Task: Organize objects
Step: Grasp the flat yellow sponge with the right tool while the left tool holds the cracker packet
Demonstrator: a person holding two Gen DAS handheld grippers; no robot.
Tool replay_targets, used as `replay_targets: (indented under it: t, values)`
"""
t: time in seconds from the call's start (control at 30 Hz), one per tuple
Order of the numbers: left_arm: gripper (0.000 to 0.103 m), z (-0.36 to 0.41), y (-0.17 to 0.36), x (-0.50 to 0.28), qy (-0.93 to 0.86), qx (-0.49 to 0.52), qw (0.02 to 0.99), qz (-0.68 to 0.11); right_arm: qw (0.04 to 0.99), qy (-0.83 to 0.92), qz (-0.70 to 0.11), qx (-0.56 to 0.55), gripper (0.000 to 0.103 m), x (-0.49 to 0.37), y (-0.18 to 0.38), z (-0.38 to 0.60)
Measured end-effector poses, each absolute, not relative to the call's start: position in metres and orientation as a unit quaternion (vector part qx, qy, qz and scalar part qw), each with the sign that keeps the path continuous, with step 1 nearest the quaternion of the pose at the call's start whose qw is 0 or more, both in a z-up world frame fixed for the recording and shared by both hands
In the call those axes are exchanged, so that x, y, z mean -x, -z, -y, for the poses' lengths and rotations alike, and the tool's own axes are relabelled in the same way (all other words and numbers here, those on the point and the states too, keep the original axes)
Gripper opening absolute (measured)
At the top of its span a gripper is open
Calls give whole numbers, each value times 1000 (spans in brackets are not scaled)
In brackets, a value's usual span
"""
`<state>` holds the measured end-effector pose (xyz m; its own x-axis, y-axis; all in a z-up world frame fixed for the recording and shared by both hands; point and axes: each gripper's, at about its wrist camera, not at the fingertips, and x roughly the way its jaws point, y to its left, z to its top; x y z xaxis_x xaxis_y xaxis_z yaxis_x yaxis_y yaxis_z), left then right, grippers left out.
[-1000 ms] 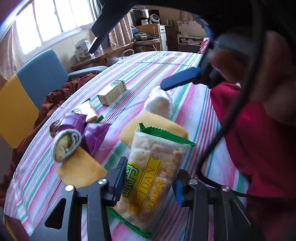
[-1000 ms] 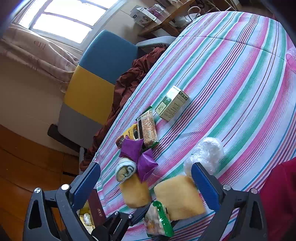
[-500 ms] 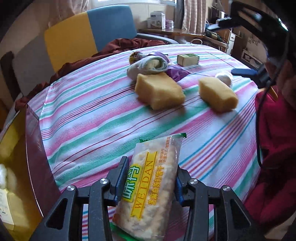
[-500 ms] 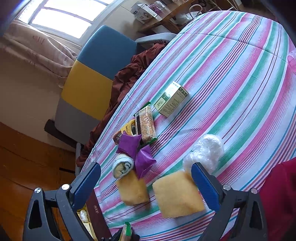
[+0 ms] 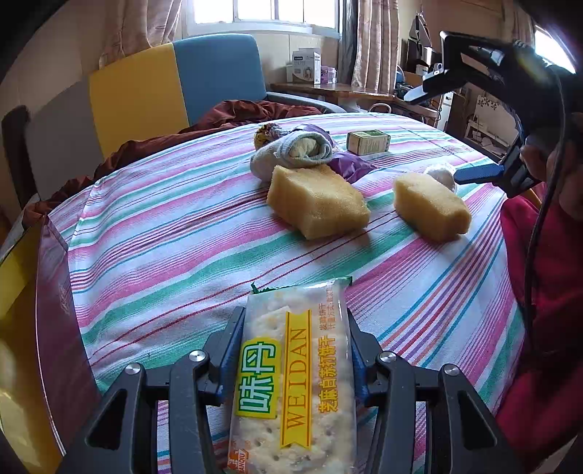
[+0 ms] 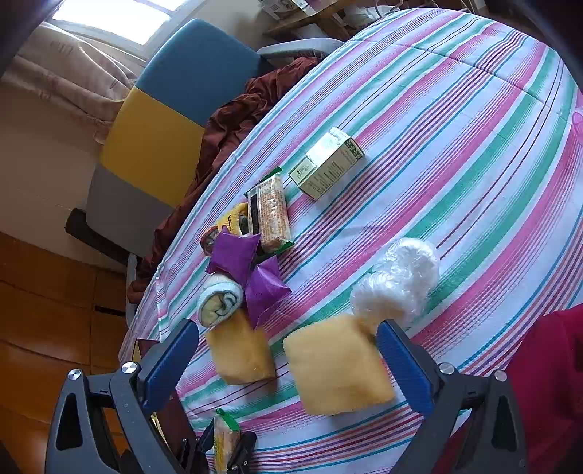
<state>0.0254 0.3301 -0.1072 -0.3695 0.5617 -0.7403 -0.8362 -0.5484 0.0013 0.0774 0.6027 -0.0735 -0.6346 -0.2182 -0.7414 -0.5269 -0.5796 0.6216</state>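
The fingers of the left gripper [image 5: 295, 350] are clamped on a cracker packet [image 5: 297, 372], held above the near edge of the striped tablecloth [image 5: 175, 233]. The right gripper [image 6: 288, 364] is held wide apart, gripping nothing, above two yellow sponges [image 6: 337, 368]. A dark red box [image 5: 54, 328] is seen just beside the table.

Sunlit window [image 5: 269, 11], blue-yellow chair [image 5: 175, 84], wooden floor [image 6: 43, 310]
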Motion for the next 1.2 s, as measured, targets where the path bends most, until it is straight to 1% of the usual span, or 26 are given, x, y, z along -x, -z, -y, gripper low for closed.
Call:
replay_targets:
  t: [0.2,0.43,0.5,0.6,0.67,0.7,0.73,0.77,0.87,1.0,1.2]
  values:
    - [51,-326,108,-28,-808,348,437,-189,112,-769,-433,458,100,-71,80,-600]
    - [51,-327,109,-27,-808,347,439,-185,103,-756,-361,537,93,-51,90,-578]
    - [51,-327,110,-27,-808,347,439,-183,106,-754,-341,551,93,-48,91,-572]
    - [51,-328,111,-27,-808,348,439,-181,114,-751,-320,566,88,-46,93,-568]
    - [51,-328,111,-27,-808,348,440,-180,129,-745,-304,580,77,-45,95,-566]
    - [51,-328,111,-27,-808,348,440,-180,138,-742,-293,587,73,-44,96,-564]
    - [51,-328,111,-27,-808,348,440,-180,150,-740,-277,594,64,-43,97,-562]
    - [51,-328,111,-27,-808,348,440,-180,159,-740,-258,601,60,-41,97,-558]
    - [51,-328,111,-27,-808,348,440,-180,168,-737,-196,624,57,-33,100,-543]
    - [51,-328,111,-26,-808,347,440,-181,185,-721,-130,655,58,-23,112,-528]
    - [51,-327,111,-27,-808,347,440,-181,190,-717,-133,657,60,-24,115,-529]
